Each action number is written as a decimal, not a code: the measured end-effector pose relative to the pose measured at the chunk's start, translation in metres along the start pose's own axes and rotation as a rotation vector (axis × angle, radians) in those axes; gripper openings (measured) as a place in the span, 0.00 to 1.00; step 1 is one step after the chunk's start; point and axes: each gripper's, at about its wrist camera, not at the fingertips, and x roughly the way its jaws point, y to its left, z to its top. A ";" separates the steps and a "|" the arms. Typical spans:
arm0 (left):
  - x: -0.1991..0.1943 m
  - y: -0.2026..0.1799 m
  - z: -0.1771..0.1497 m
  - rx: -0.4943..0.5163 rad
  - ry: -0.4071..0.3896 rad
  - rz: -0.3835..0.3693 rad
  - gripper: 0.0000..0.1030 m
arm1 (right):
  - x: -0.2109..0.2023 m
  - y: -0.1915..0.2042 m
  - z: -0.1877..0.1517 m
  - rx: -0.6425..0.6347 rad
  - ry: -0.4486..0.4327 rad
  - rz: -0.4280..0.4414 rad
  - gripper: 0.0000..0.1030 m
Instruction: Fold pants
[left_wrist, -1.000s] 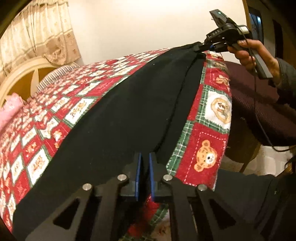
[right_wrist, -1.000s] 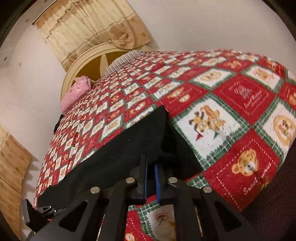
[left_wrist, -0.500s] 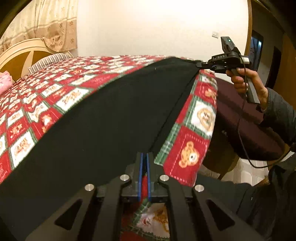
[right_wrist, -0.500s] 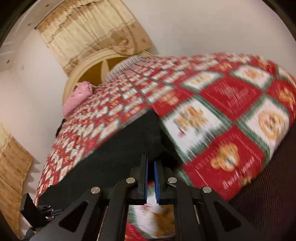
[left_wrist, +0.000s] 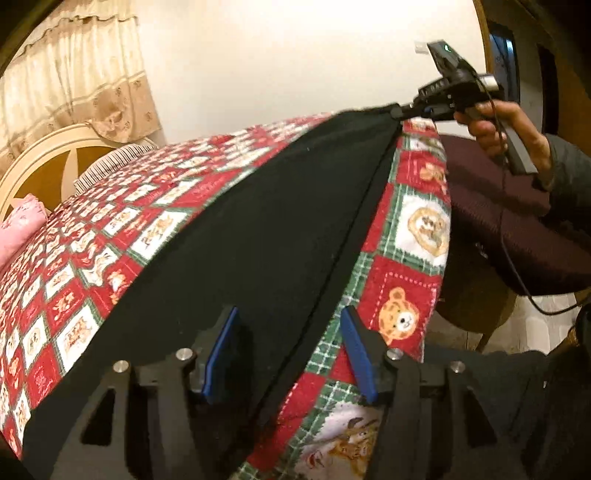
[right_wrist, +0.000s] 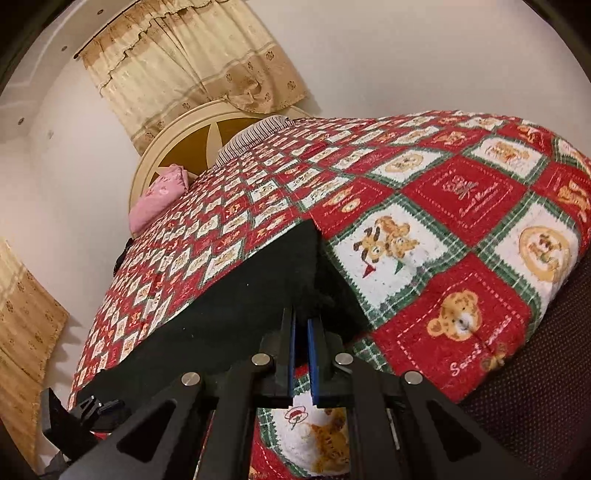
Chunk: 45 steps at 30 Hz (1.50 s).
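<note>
The left wrist view sits low over the bed's near edge, close behind the left claw (left_wrist: 290, 350), and looks along that edge over the black pants (left_wrist: 258, 236) to the right claw (left_wrist: 400, 110) at the bed's far corner. The right wrist view looks from that corner, close behind the right claw (right_wrist: 301, 350), up the patchwork quilt (right_wrist: 443, 206) toward the headboard (right_wrist: 177, 147) and curtain (right_wrist: 192, 59). Both views share the pants, the quilt, the headboard and the pink pillow (right_wrist: 157, 199).
</note>
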 end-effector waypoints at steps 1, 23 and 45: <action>0.003 0.000 0.000 0.010 0.014 0.005 0.57 | 0.001 -0.001 -0.001 0.000 0.001 0.001 0.06; 0.010 -0.001 0.004 0.073 0.039 0.060 0.42 | 0.006 -0.008 -0.012 0.014 0.015 0.001 0.06; -0.001 0.002 0.018 0.045 0.063 -0.001 0.04 | -0.011 0.007 0.006 -0.046 -0.064 -0.001 0.06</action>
